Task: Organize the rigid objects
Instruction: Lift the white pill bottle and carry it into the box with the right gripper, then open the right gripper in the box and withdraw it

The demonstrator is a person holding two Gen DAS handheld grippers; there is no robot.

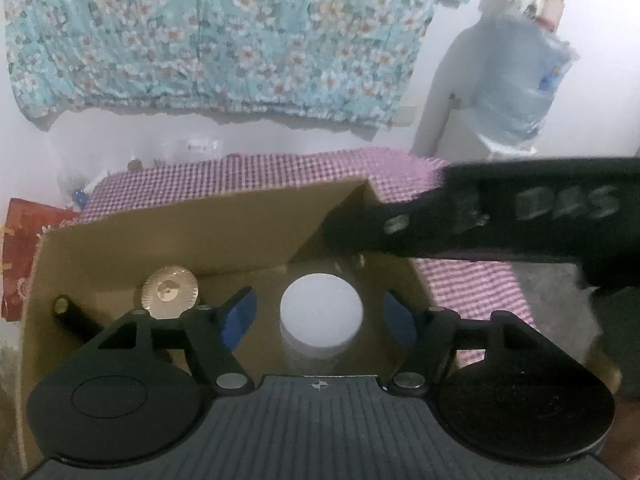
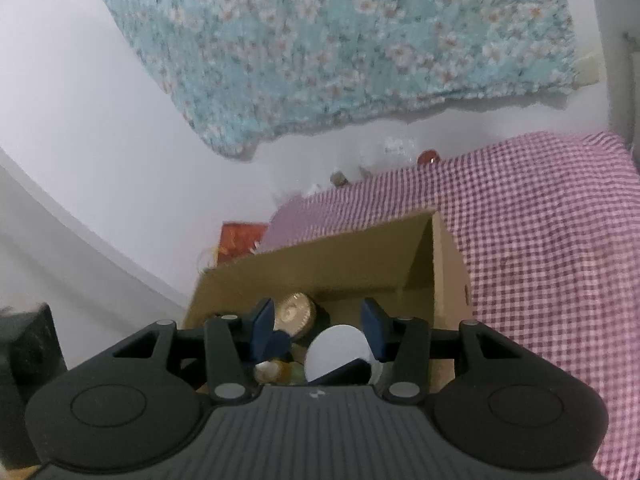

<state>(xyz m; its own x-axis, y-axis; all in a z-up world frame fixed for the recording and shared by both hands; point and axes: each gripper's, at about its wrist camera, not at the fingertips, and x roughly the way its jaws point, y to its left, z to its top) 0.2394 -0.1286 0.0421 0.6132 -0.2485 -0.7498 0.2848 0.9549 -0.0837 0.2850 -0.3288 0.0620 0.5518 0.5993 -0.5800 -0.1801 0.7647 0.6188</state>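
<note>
The left gripper [image 1: 320, 316] hangs over the open box [image 1: 224, 216], its blue pads [image 1: 236, 320] spread wide to either side of the white-lidded jar [image 1: 322, 312] without touching it. The jar stands upright on the box floor, near the right wall. To its left, by the back wall, lies a gold ridged lid [image 1: 170, 292], and farther left, against the left wall, a dark stick with a pale tip [image 1: 72, 312] leans tilted. The right gripper [image 1: 500, 216] crosses the upper right of this view as a blurred black bar above the box's right rear corner. From its own camera, the right gripper [image 2: 318, 332] also sits above the box [image 2: 320, 264], fingers set wide and empty; the jar lid [image 2: 336, 350] shows between them, lower down, with the left gripper's blue pads [image 2: 278, 346] flanking it. The gold lid [image 2: 296, 314] sits just behind and left of the jar, and some glassy items lie beside the jar's left, too blurred to name. The box rests on a pink checked cloth [image 2: 540, 240], close to its left edge. A red packet [image 2: 240, 236] lies beyond the box's left rear corner. A floral curtain [image 1: 224, 36] hangs on the wall behind, and a water bottle [image 1: 516, 84] stands at the far right.
</note>
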